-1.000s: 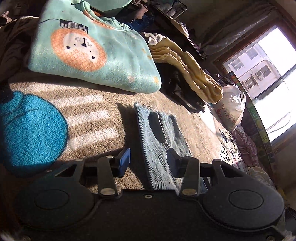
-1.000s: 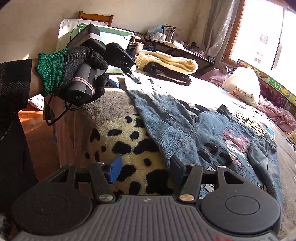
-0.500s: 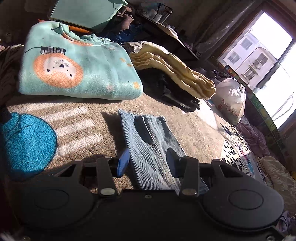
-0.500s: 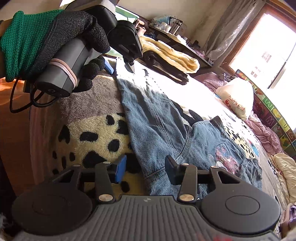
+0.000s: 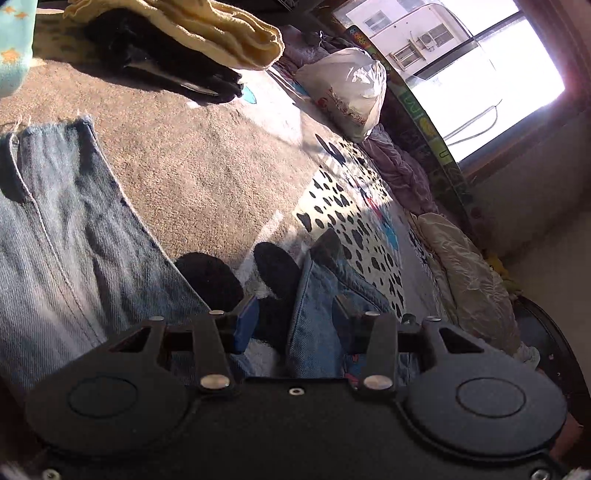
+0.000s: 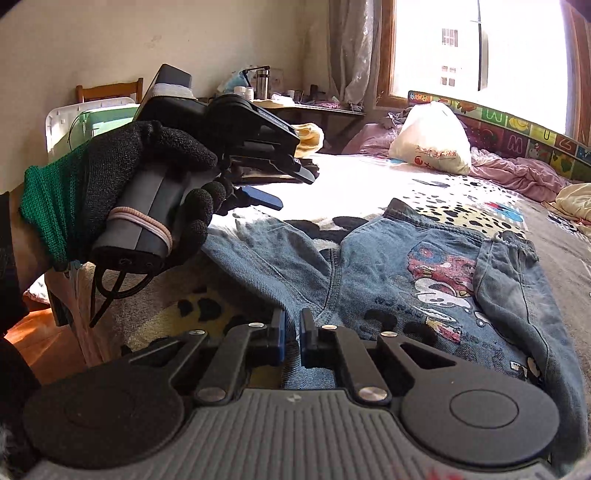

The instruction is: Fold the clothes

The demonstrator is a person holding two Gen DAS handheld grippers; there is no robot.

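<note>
Blue jeans (image 6: 406, 266) with a cartoon print lie spread on the spotted bed blanket (image 6: 424, 192). My right gripper (image 6: 291, 332) sits low at their near edge. Its jaws are closing and a fold of denim is pinched between the blue pads. A gloved hand (image 6: 122, 184) holds my left gripper (image 6: 291, 188) in the air above the left trouser leg. In the left wrist view that trouser leg (image 5: 74, 240) runs down the left side. There my left gripper (image 5: 293, 321) stands open above a raised denim fold (image 5: 314, 295), with the pads apart from the fold.
A folded yellow blanket (image 5: 221, 33) on a black garment (image 5: 166, 70) lies at the back. A white plastic bag (image 6: 428, 144) and pink bedding (image 6: 517, 170) sit near the window. The bed edge and wooden floor (image 6: 37, 332) are at my left.
The right jaws have closed from wide apart onto the jeans' edge. The left gripper has swung right across the bed; the teal sweater has almost left its view.
</note>
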